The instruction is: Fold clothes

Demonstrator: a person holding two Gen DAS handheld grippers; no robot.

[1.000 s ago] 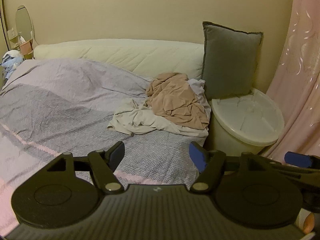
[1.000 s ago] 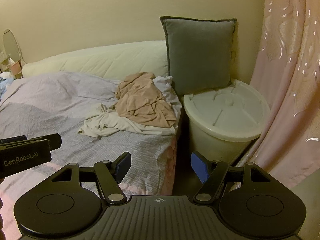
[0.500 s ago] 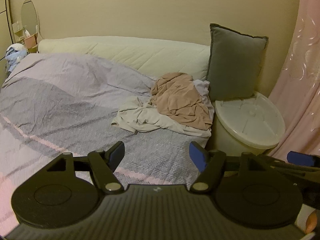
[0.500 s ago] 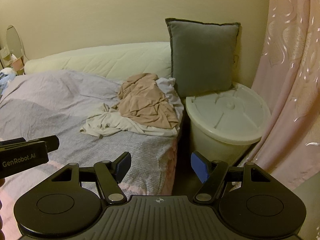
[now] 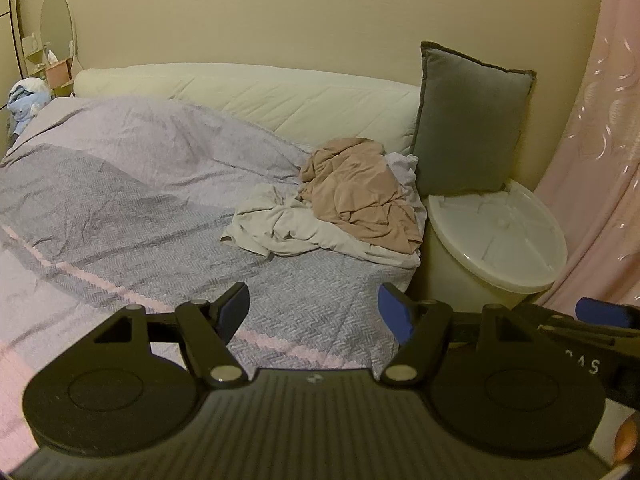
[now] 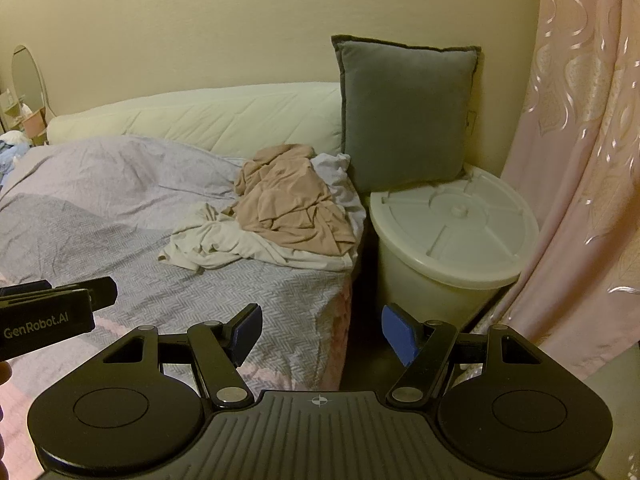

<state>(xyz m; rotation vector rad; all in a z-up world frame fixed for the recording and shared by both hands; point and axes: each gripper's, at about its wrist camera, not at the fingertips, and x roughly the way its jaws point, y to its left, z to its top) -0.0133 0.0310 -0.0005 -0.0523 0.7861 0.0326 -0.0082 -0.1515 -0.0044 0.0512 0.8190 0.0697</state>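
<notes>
A pile of crumpled clothes lies on the bed near its right edge: a tan garment (image 5: 360, 196) (image 6: 292, 204) on top of a cream one (image 5: 288, 228) (image 6: 224, 244), with a pale lilac piece (image 6: 336, 176) behind. My left gripper (image 5: 314, 312) is open and empty, held above the bedspread well short of the pile. My right gripper (image 6: 320, 330) is open and empty, over the bed's corner and the gap beside it. Each gripper shows at the edge of the other's view.
The bed has a grey-lilac herringbone cover (image 5: 120, 208) and a cream headboard cushion (image 5: 280, 100). A grey pillow (image 6: 404, 112) leans on the wall above a white lidded bin (image 6: 452, 232) beside the bed. A pink curtain (image 6: 580, 160) hangs on the right.
Both grippers have drifted slightly closer to the clothes pile, and the views have shifted a little. Both stay open and empty.
</notes>
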